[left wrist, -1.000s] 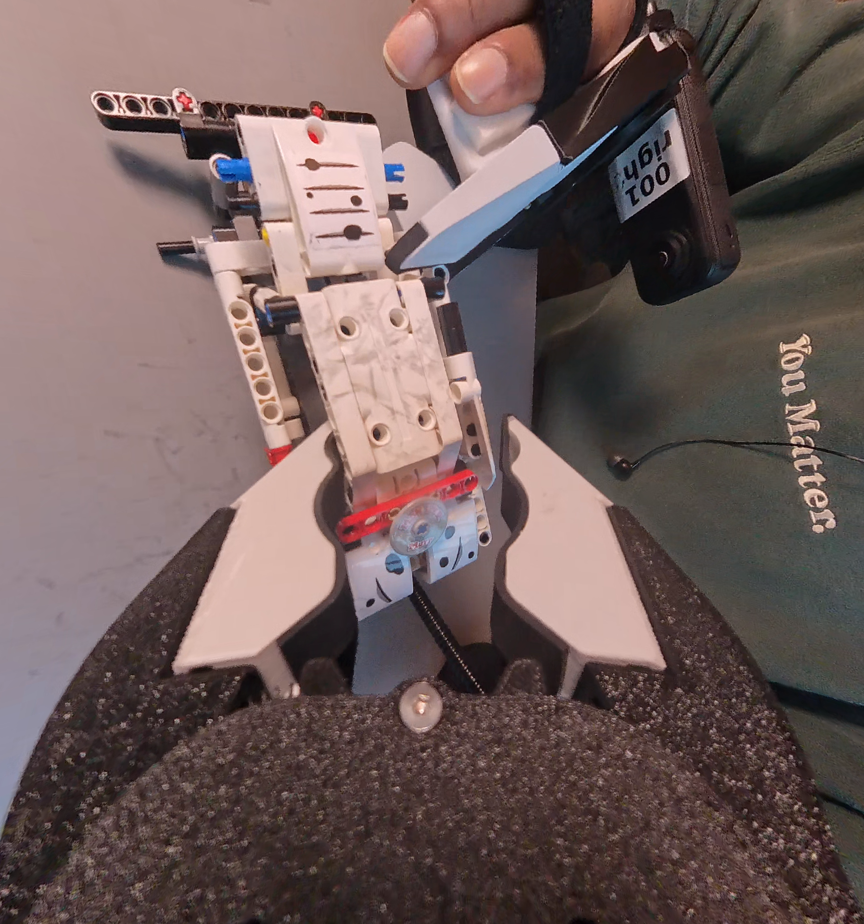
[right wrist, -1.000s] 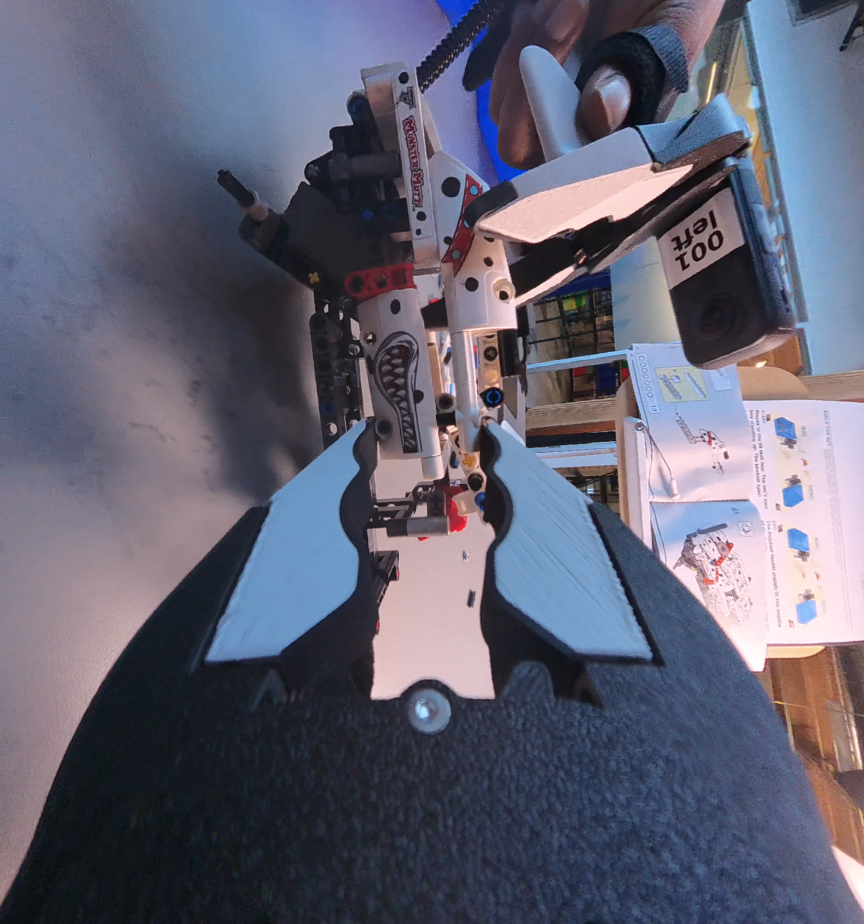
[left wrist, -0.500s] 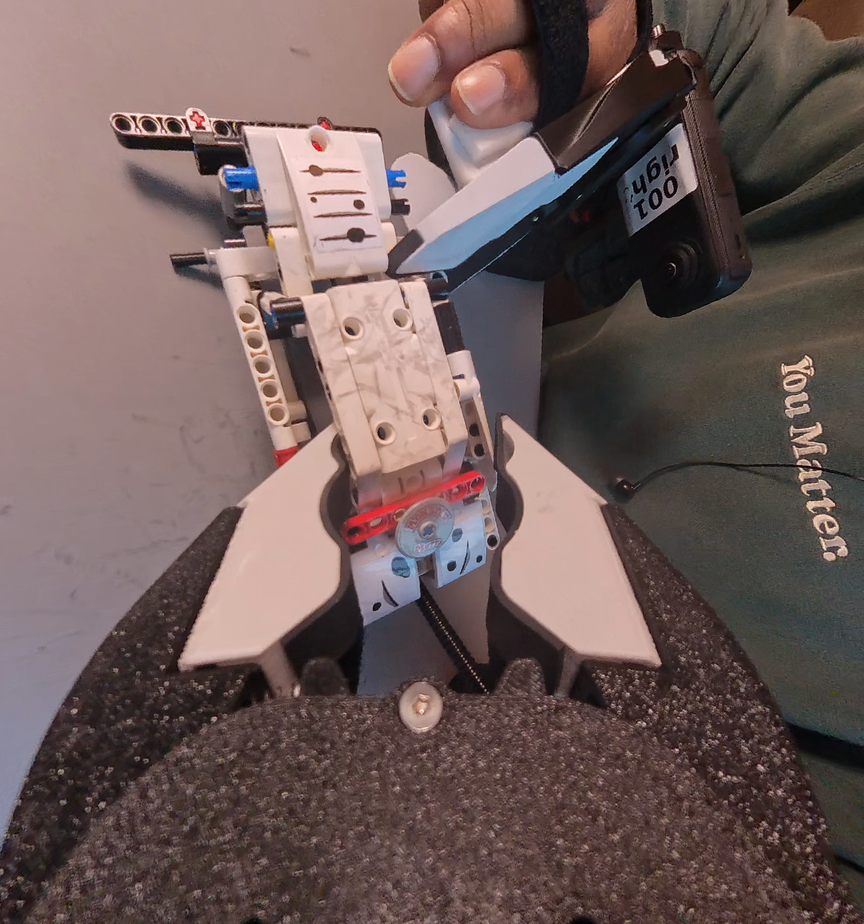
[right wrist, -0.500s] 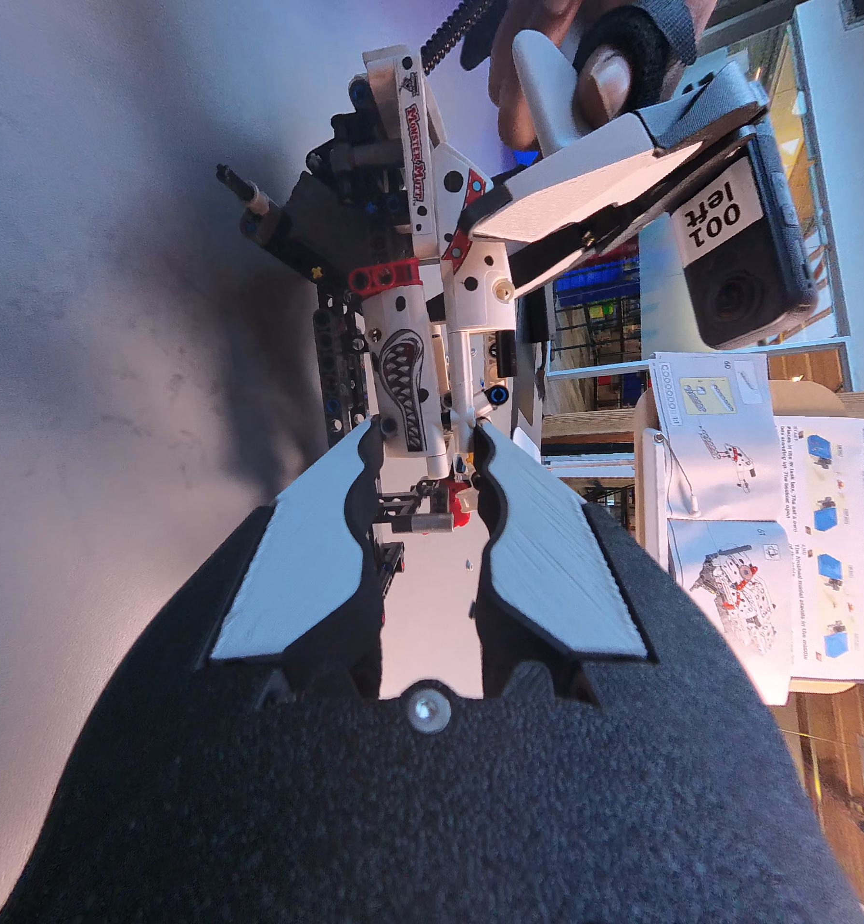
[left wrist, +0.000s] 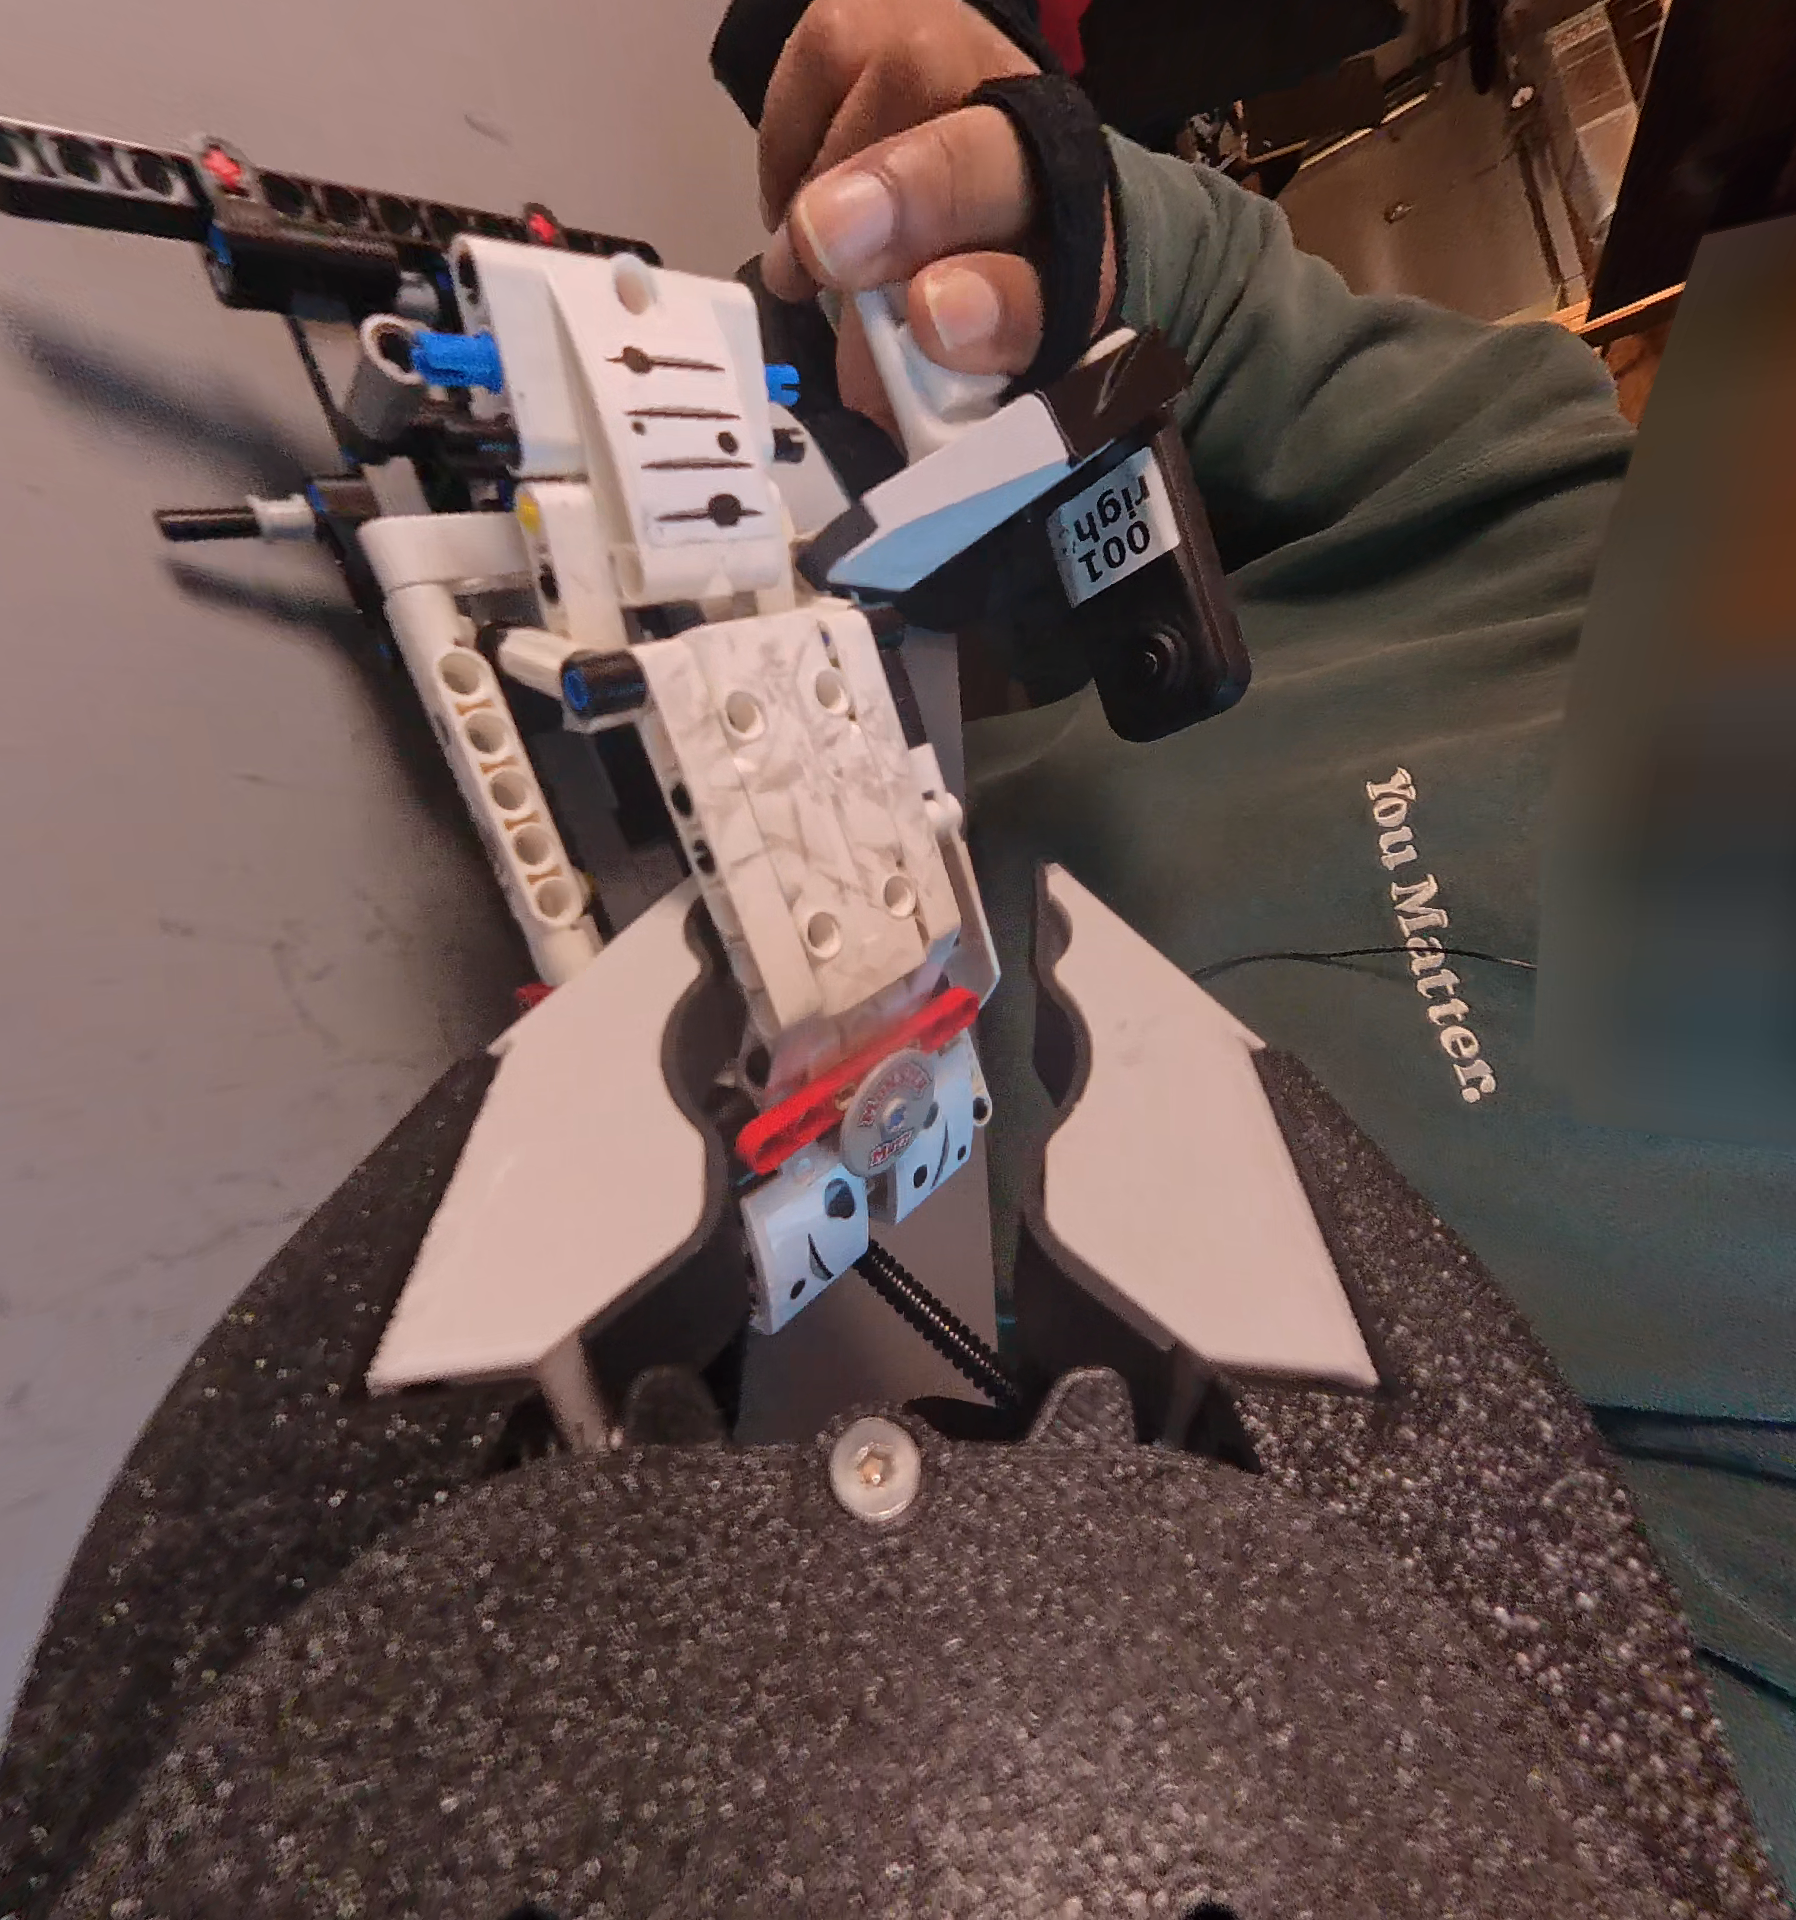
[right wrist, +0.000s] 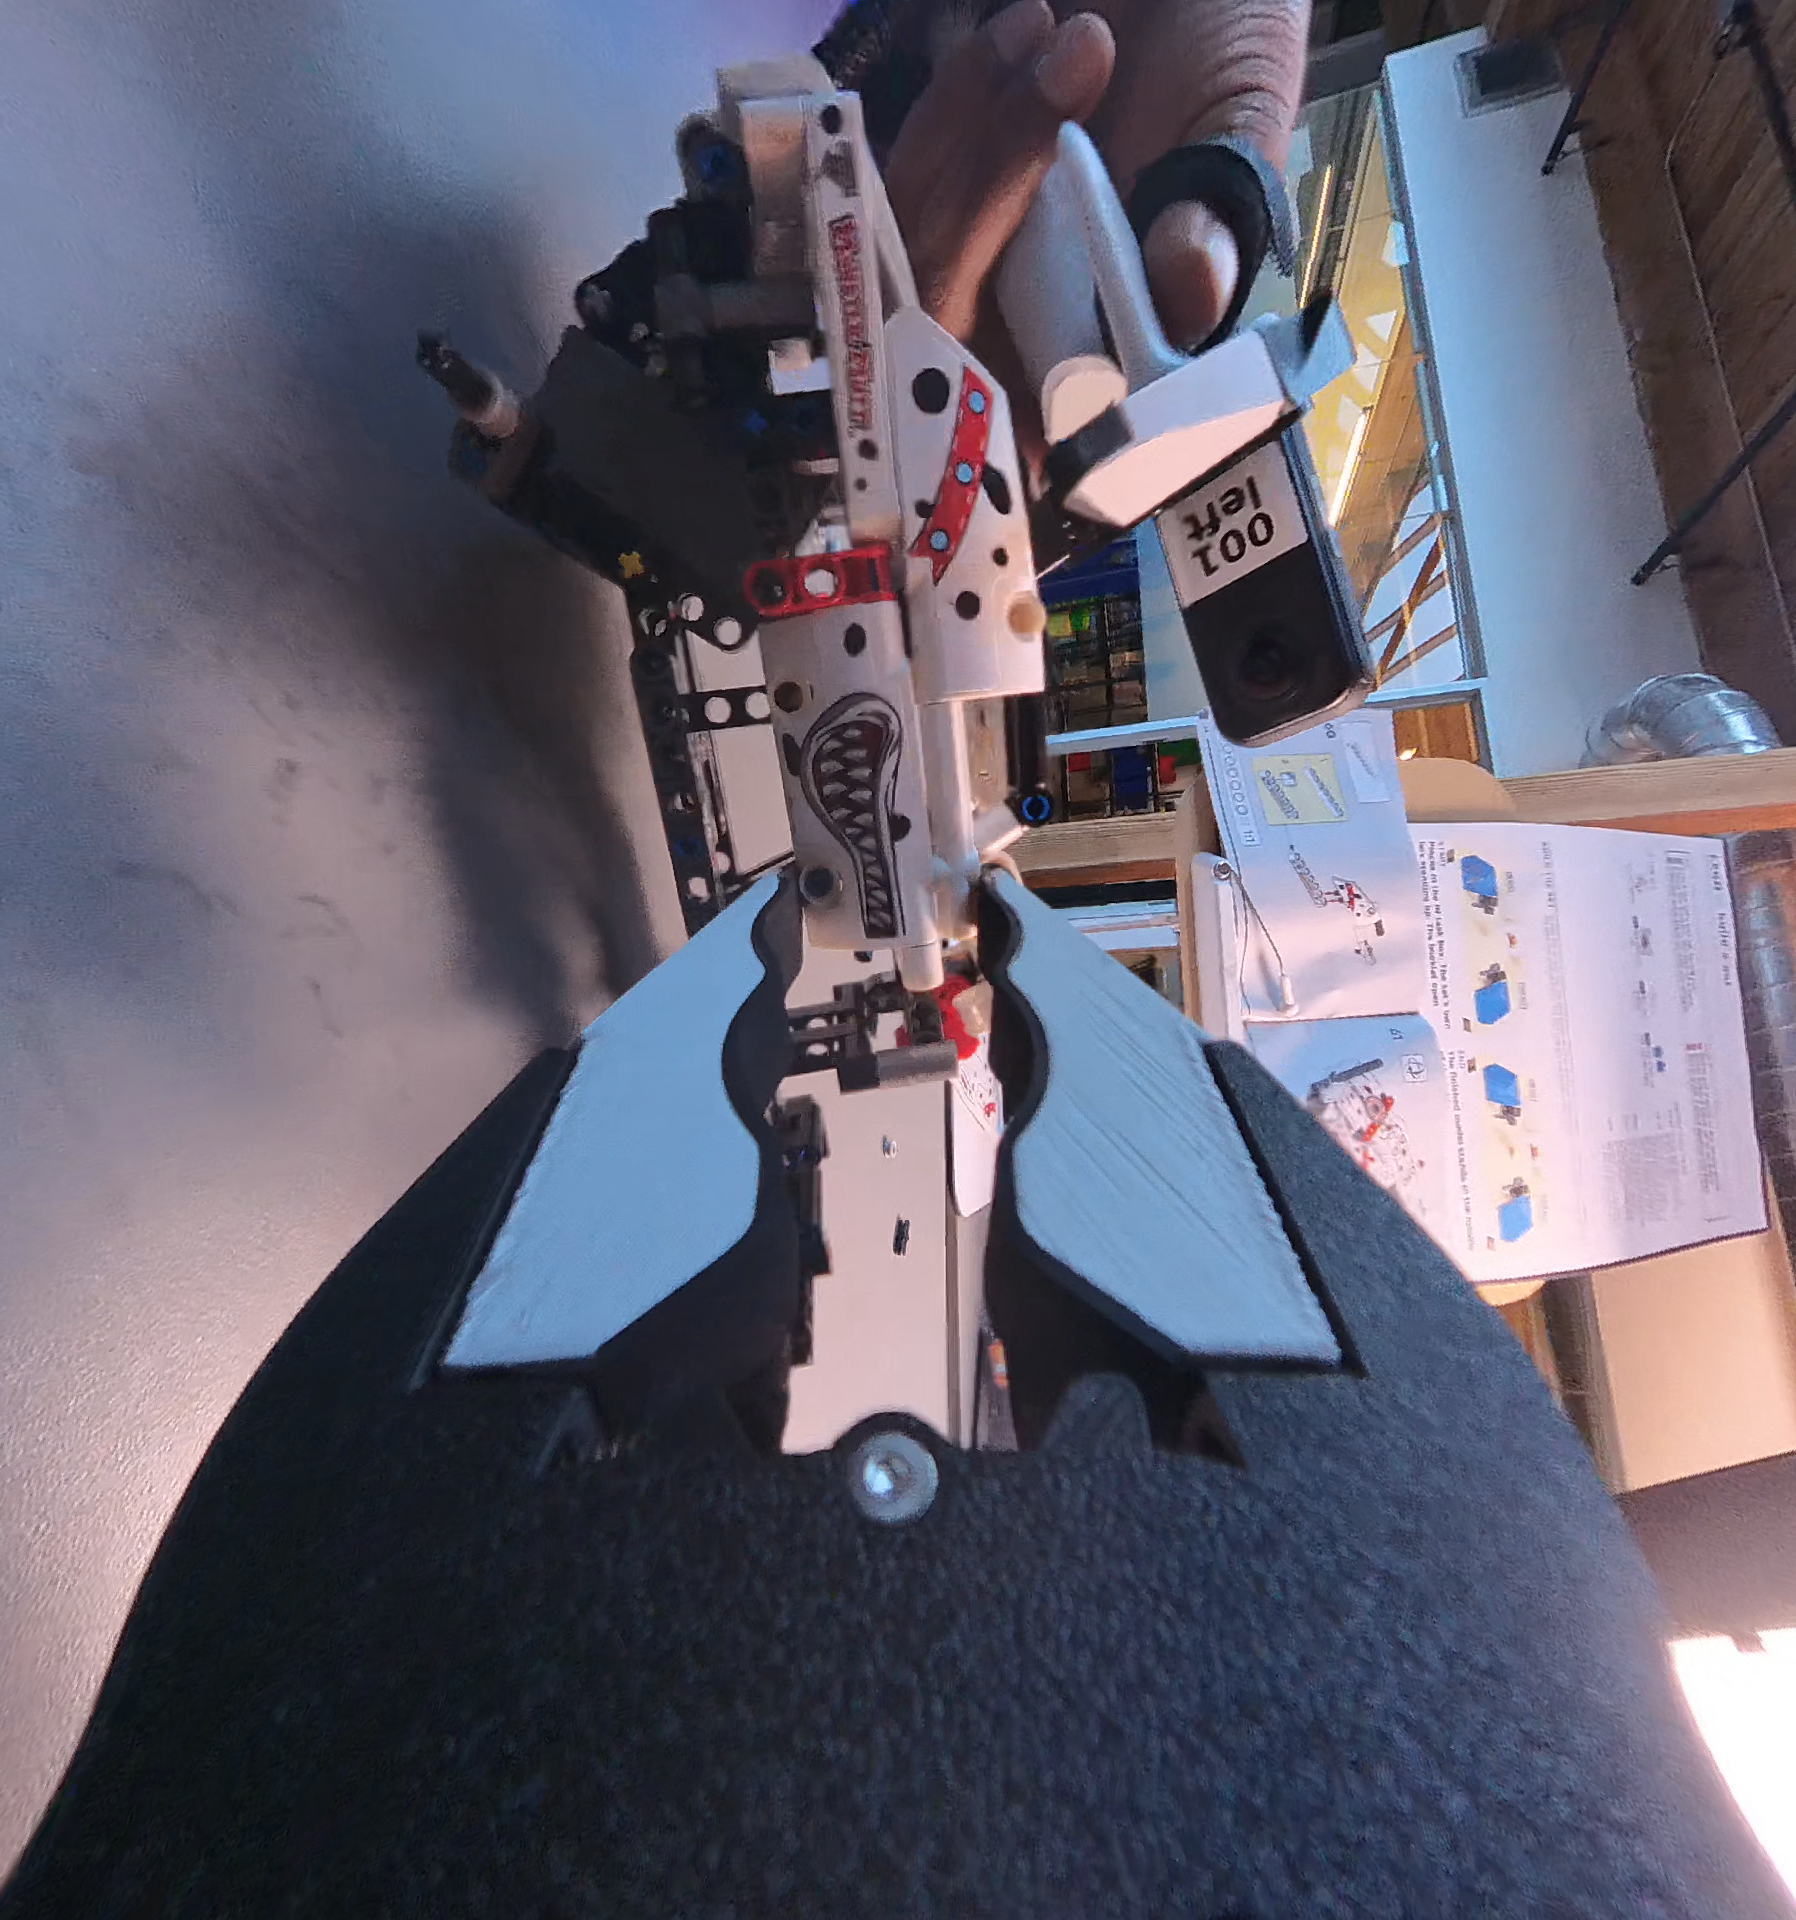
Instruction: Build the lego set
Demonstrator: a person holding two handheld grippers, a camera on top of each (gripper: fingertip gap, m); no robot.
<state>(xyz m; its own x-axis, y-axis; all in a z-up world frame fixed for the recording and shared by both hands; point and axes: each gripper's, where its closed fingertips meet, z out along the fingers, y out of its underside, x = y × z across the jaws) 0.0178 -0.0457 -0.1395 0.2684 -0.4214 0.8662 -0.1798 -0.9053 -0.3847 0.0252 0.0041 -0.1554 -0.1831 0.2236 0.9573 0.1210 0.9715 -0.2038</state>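
Note:
A white lego model (left wrist: 800,810) with black beams, blue pins and a red beam is held in the air between both grippers. My left gripper (left wrist: 870,896) stands open around the model's red-beam end, with a gap on the right side. My right gripper (right wrist: 886,891) is shut on the opposite end of the model (right wrist: 852,790), at the white panel with the toothed-mouth sticker. The right gripper also shows in the left wrist view (left wrist: 935,509), against the model's far end. One finger of the left gripper shows in the right wrist view (right wrist: 1154,436), beside the spotted panel.
A grey table top (left wrist: 146,935) lies behind the model. A person in a green sweatshirt (left wrist: 1393,1039) is close on the right. Printed instruction sheets (right wrist: 1476,1039) stand on a wooden holder. A ribbed black hose (left wrist: 935,1320) hangs from the model inside the left gripper. Left tips to right tips: about 6 cm.
The model has tilted inside the left gripper, opening a gap at the right finger. The right gripper keeps its hold on the model. The hand holding the right gripper has risen in the left view.

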